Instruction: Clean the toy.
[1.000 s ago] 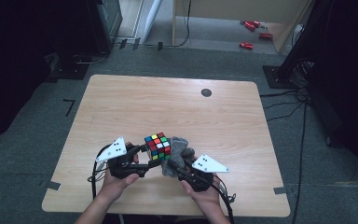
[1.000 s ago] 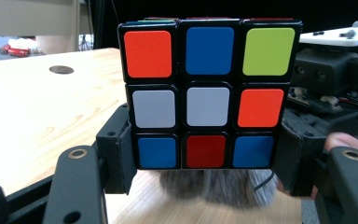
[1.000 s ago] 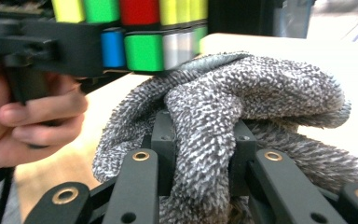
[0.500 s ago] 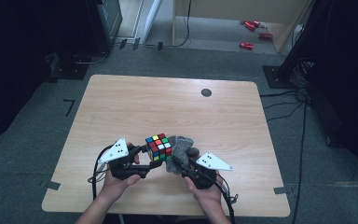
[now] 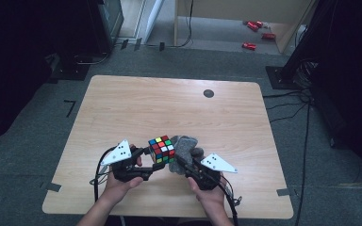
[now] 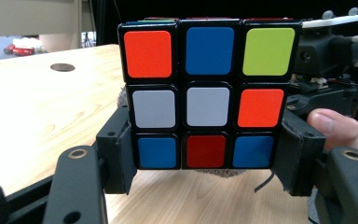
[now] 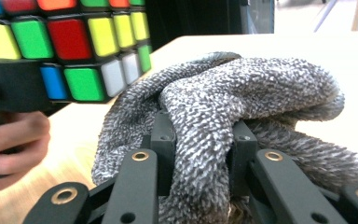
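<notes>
While the left tool (image 6: 205, 163) pinches the multicoloured plastic puzzle cube (image 6: 207, 95) at frame centre, the right tool (image 7: 200, 158) clamps a grey fuzzy cloth (image 7: 242, 107); wiping the cube's side looks next.

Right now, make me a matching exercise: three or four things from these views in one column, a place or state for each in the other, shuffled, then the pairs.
Things:
1. puzzle cube
2. grey cloth
3. red toys
4. dark round spot

Places or states:
A. on the floor beyond the table
B. clamped in the left gripper
C. pinched in the right gripper
D. on the tabletop's far part

Pairs: 1-B, 2-C, 3-A, 4-D
</notes>
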Available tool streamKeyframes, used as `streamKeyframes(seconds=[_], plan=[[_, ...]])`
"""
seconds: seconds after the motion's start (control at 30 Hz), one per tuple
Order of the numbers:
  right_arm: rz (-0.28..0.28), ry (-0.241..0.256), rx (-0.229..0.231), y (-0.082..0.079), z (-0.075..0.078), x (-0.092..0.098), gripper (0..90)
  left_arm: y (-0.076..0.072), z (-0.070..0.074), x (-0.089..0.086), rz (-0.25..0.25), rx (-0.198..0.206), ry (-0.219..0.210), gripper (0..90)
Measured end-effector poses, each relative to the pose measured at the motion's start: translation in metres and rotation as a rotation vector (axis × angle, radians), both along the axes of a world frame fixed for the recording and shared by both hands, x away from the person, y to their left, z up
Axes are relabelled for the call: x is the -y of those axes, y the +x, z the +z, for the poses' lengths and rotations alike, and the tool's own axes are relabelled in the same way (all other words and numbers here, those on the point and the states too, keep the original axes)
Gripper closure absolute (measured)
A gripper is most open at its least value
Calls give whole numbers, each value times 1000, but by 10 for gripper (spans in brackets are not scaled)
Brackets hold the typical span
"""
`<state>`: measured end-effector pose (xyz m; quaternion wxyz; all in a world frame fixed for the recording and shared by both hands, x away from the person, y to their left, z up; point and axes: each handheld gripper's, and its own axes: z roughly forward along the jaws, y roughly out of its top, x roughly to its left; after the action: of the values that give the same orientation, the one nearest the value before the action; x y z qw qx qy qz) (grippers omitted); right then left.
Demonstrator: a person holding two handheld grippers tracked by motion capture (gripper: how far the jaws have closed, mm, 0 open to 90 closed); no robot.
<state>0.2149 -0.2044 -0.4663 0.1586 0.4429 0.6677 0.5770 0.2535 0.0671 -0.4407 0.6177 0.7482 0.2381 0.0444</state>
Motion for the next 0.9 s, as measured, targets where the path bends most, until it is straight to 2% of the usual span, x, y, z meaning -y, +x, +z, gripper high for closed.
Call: streamKeyframes(seconds=[0.07,0.2,0.27,0.33,0.4,0.47,0.5,0.57,0.63,0.67,0.77,0.8,0.87,0.9], plan=[[25,-13,-6,0,-1,-1,712,0,-1,1,0,-8,-4,350],[196,-89,11,-8,-5,-31,709,0,-2,3,-5,-7,7,350],[241,-106,39,-14,-4,-41,709,-1,-3,5,-4,-5,14,350],[236,-93,63,-16,-1,-41,707,-2,-3,5,-2,0,19,350],[172,-54,66,-12,3,-28,706,-1,-2,4,-1,-2,3,350],[87,-24,46,-7,3,-15,708,-1,0,2,1,-2,-5,350],[16,-2,30,-4,1,-7,709,-1,0,1,4,0,1,350],[-29,15,5,-1,-1,1,711,0,-1,0,9,-6,2,350],[-2,-12,-1,-1,-3,-2,710,0,-2,1,9,-8,3,350],[30,-31,4,-2,-4,-8,710,0,-2,2,7,-8,4,350],[173,-100,19,-10,-6,-32,706,-1,-4,5,1,-7,17,350],[203,-117,39,-13,-6,-38,706,-2,-4,6,0,-5,23,350],[222,-119,77,-17,-4,-42,705,-2,-4,7,0,3,31,350],[206,-104,88,-17,-2,-40,704,-3,-3,7,3,6,32,350]])
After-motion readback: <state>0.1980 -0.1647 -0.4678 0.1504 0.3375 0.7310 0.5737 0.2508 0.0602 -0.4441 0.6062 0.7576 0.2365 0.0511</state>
